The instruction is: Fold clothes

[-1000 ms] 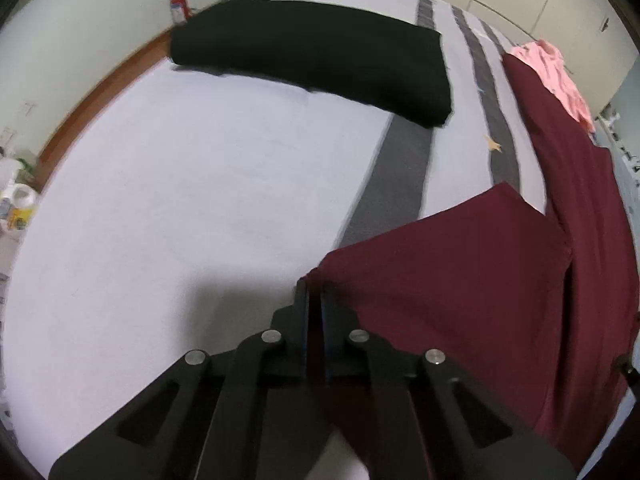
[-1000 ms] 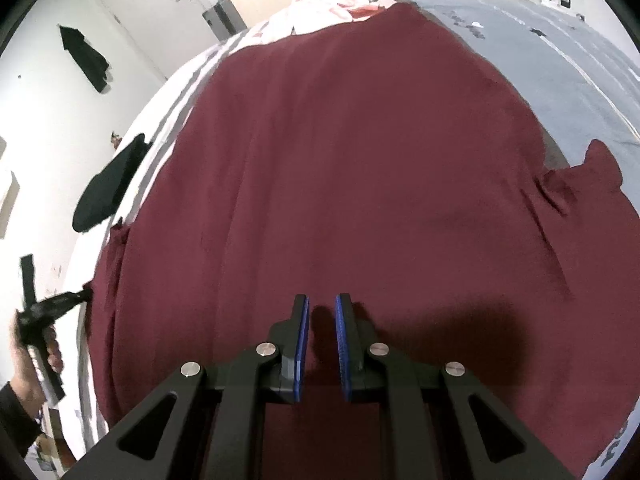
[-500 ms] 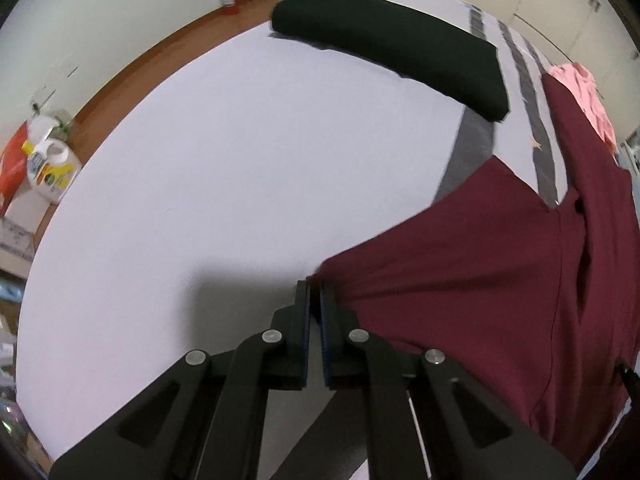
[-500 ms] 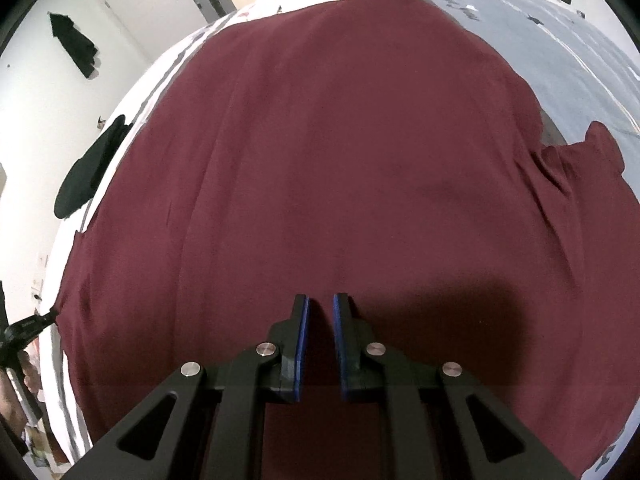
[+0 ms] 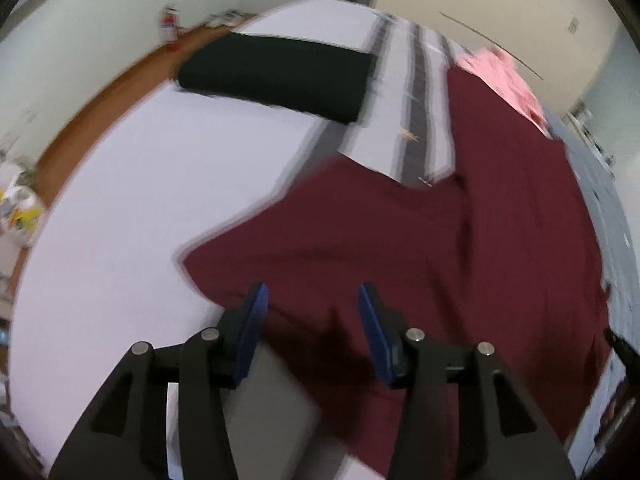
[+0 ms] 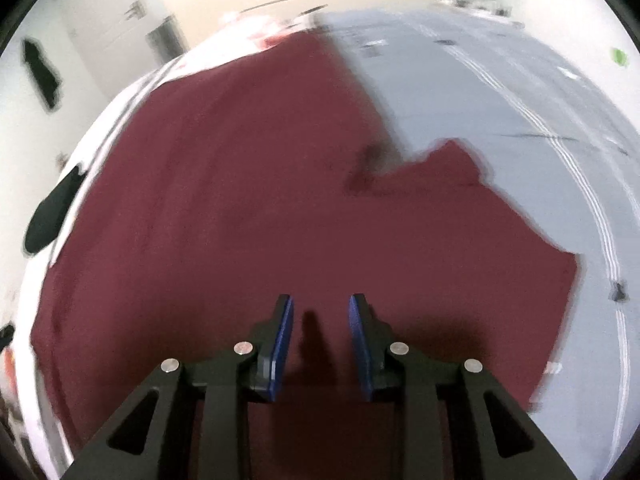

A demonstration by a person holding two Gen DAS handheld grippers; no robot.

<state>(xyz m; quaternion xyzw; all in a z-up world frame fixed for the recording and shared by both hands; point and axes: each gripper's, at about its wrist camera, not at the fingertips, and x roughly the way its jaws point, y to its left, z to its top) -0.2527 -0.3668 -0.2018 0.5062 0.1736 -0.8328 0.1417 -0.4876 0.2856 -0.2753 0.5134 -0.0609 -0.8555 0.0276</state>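
A maroon shirt (image 5: pixel 460 248) lies spread flat on the bed, also filling the right wrist view (image 6: pixel 248 220). One sleeve (image 5: pixel 320 216) points toward the white sheet, the other sleeve (image 6: pixel 472 208) lies on the grey cover. My left gripper (image 5: pixel 312 300) is open and empty above the sleeve's near edge. My right gripper (image 6: pixel 320 312) is open and empty above the shirt's near hem. Both views are blurred by motion.
A folded black garment (image 5: pixel 280 72) lies at the far side of the white sheet (image 5: pixel 132 200). A pink garment (image 5: pixel 504 76) lies beyond the shirt. Grey stripes (image 5: pixel 416 92) run along the bed. A wooden floor (image 5: pixel 100 108) and bottles (image 5: pixel 16 208) are left.
Both grippers were shut on the maroon shirt's edge; now both have opened and let it go. The shirt lies flat, and both cameras have swung.
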